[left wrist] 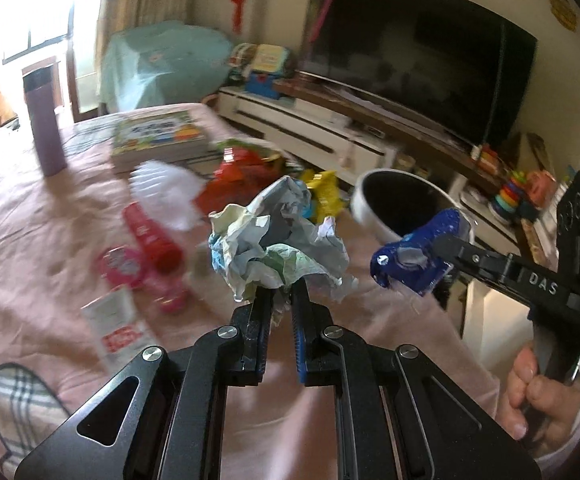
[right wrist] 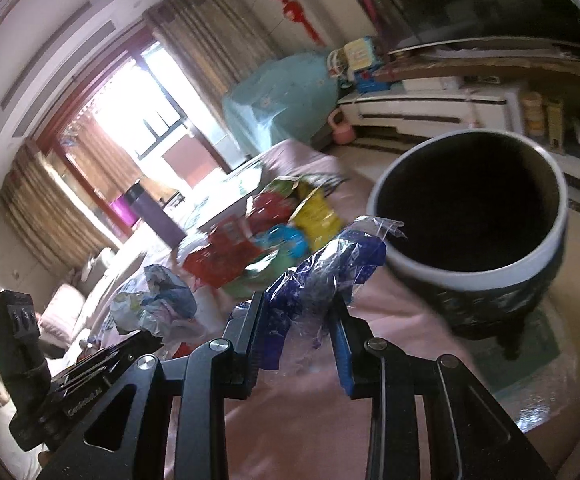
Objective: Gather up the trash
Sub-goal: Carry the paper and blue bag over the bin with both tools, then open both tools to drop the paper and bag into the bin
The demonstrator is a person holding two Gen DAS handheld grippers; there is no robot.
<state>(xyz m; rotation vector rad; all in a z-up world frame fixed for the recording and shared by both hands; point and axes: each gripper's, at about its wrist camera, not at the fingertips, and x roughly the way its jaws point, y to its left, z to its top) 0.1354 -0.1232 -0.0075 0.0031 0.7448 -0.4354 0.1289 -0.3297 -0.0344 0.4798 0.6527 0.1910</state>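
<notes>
Trash in transit: left tool (left wrist: 280, 300) clamps crumpled paper (left wrist: 278, 240), right tool (right wrist: 298, 316) clamps a blue wrapper (right wrist: 322, 276); next, release over the nearby bin (right wrist: 546, 240).

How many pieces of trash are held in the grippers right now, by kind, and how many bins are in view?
Crumpled paper ball, held in left gripper: 1
Blue plastic wrapper, held in right gripper: 1
Trash bin: 1
Total: 3
</notes>
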